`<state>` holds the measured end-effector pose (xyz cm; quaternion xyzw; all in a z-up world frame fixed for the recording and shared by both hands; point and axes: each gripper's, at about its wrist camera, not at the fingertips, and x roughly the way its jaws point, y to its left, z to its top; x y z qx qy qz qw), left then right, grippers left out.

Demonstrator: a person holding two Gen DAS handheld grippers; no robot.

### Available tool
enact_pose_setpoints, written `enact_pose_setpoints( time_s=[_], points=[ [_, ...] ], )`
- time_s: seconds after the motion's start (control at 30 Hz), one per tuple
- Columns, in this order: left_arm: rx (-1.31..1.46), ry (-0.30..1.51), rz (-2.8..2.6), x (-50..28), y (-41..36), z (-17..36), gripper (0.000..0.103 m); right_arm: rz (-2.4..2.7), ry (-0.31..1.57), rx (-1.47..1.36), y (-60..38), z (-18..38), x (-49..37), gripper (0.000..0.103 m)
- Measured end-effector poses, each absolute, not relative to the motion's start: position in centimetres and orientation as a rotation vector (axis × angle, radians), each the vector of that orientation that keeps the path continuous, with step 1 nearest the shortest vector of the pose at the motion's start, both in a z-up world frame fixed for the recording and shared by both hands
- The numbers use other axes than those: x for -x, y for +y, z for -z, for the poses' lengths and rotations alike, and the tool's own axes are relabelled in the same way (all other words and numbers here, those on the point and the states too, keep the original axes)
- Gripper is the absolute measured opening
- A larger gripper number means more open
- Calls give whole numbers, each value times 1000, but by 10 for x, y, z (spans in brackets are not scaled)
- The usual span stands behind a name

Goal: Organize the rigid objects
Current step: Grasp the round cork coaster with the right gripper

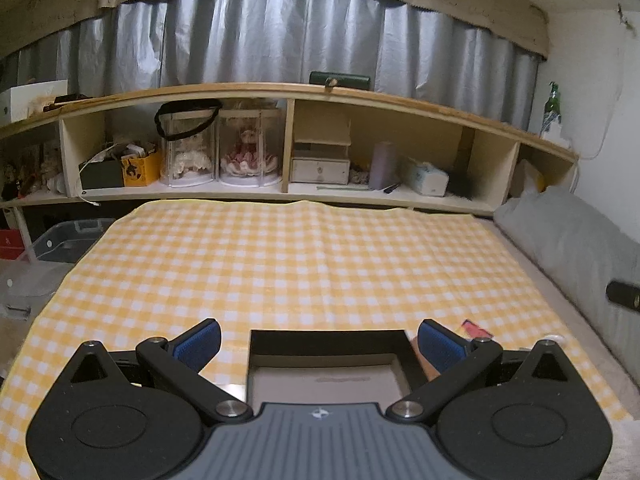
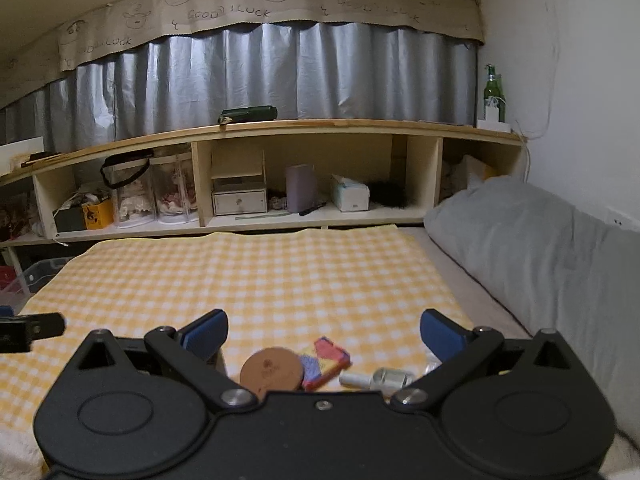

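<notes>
Fingers [image 1: 198, 343] over box [image 1: 328, 376] (seemingly empty)

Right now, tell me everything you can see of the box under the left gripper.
The open box is shallow and rectangular, with dark outer walls and a pale, light-brown inside that looks like cardboard. Faint print marks its floor, too blurred to read. It looks empty where visible. It lies flat on the yellow checked cloth, between the open fingers of the left hand-held gripper, untouched. Its near end is hidden behind the gripper body.
</notes>
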<state>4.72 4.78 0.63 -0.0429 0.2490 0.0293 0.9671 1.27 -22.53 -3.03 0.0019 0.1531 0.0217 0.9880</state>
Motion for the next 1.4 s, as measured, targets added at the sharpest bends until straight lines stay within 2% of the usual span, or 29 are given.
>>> enact_pose_setpoints(
  time_s=[0.4,0.57,0.73,0.97,1.1,1.4],
  points=[
    [75,612,-131,-105,82,16,103,-114,271,104,-221,37,-109,103],
    [118,706,-132,-123,101,31,101,-157,371,171,-215,57,-153,103],
    [155,775,-125,-131,115,41,83,-200,452,240,-205,81,-184,103],
    [168,850,-80,-137,114,53,68,-317,542,338,-185,121,-209,103],
    [178,904,-77,-142,118,61,53,-410,597,453,-168,146,-213,103],
    [184,995,-61,-152,119,72,30,-480,699,549,-143,182,-227,103]
  ],
)
